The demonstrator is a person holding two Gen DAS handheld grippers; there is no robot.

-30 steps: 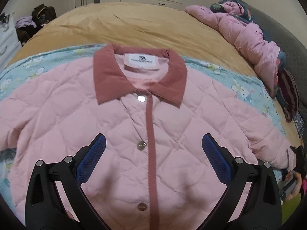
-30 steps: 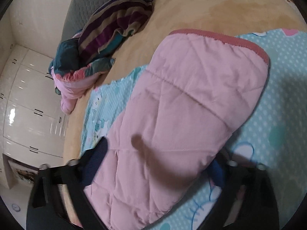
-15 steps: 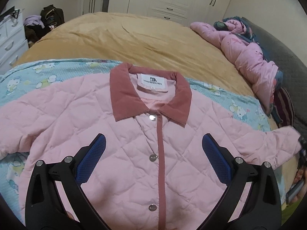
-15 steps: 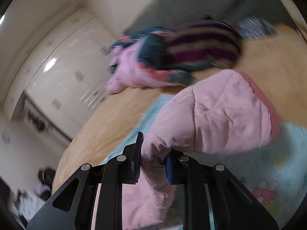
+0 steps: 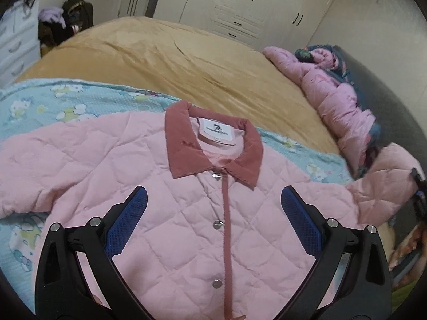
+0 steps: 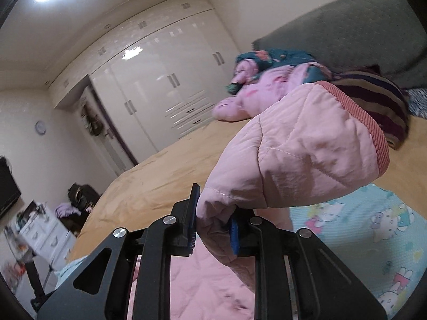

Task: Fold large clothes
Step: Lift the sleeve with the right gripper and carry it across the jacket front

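A pink quilted jacket [image 5: 186, 213] with a rose collar [image 5: 184, 144] lies front up, snapped closed, on a blue cartoon-print sheet [image 5: 42, 104]. My left gripper [image 5: 213, 208] hovers open above its chest, nothing between the blue pads. My right gripper [image 6: 213, 226] is shut on the jacket's sleeve [image 6: 301, 154], lifted off the bed with the ribbed cuff [image 6: 373, 136] sticking up. In the left wrist view that raised sleeve [image 5: 387, 176] shows at the right edge, with the right gripper [image 5: 419, 194] partly in view there.
The tan bedspread [image 5: 165, 58] stretches beyond the sheet. A pile of pink and dark clothes [image 5: 336, 90] lies along the grey headboard [image 6: 360, 26], with a striped garment [image 6: 379, 98]. White wardrobes [image 6: 165, 85] line the far wall, with a dresser [image 5: 13, 45] and bags [image 5: 66, 18].
The right gripper closed on the sleeve, rose and rolled, lifting the sleeve off the sheet. The left gripper drew back and up, so the collar sits lower in view.
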